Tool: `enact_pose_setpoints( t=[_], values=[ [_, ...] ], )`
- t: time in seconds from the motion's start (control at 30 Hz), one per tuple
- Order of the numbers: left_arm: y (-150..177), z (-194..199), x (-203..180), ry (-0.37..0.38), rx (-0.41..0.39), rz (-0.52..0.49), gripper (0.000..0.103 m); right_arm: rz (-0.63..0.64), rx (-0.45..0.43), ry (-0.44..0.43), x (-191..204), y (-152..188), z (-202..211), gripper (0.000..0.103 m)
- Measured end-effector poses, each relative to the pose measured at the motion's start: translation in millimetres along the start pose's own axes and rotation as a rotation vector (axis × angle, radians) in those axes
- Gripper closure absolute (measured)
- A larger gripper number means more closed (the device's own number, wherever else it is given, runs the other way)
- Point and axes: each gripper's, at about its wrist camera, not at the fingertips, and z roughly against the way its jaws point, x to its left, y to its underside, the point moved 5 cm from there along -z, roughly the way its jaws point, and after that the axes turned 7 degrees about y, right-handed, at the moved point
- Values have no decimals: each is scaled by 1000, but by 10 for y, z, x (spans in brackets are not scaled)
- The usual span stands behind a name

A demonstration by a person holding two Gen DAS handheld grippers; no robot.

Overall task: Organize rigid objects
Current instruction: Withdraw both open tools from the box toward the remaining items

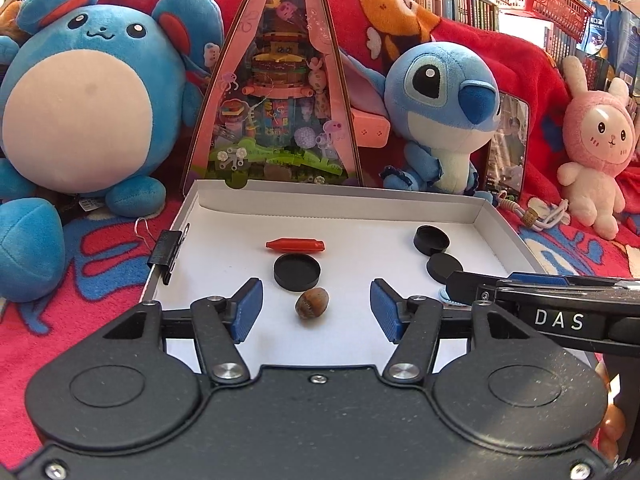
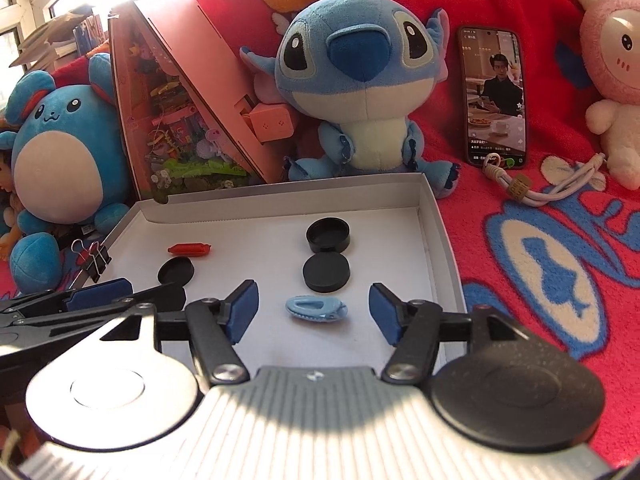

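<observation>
A shallow white box [image 1: 332, 204] [image 2: 428, 200] lies on a red blanket. Inside lie a red crayon-like piece [image 1: 295, 245] [image 2: 190, 249], three black round caps [image 1: 297, 272] [image 1: 431, 238] [image 1: 444, 267] [image 2: 328, 235] [image 2: 326, 271] [image 2: 175, 271], a brown nut [image 1: 312, 303] and a light blue clip [image 2: 316, 308]. My left gripper [image 1: 316, 310] is open over the box with the nut between its fingers. My right gripper [image 2: 313, 308] is open with the blue clip between its fingers. A black binder clip [image 1: 168, 252] [image 2: 94, 260] grips the box's left wall.
Plush toys stand behind the box: a round blue one [image 1: 80, 112], a Stitch [image 1: 440, 116] [image 2: 360, 80] and a pink bunny [image 1: 596, 148]. A pink triangular display case [image 1: 276, 92], a phone [image 2: 496, 96] and a cord bundle [image 2: 532, 188] are nearby.
</observation>
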Motion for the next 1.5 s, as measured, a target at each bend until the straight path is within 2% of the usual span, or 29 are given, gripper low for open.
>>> enact_pose_setpoints(
  t=[0.2,0.63,1.1,1.5],
  values=[
    [39,205,28,2,-17,-14,24,3,-24,-11,-58,29,167,14],
    [183,659,-48,40,-58,-51,21,33,-74,-50,-147,159,528,0],
    [423,1067,-76,43,-99,-53,19,35,-99,-106,-203,344,866,0],
    [690,1309,-80,36,-98,-55,18,86,-120,-96,-160,610,1100,0]
  ],
)
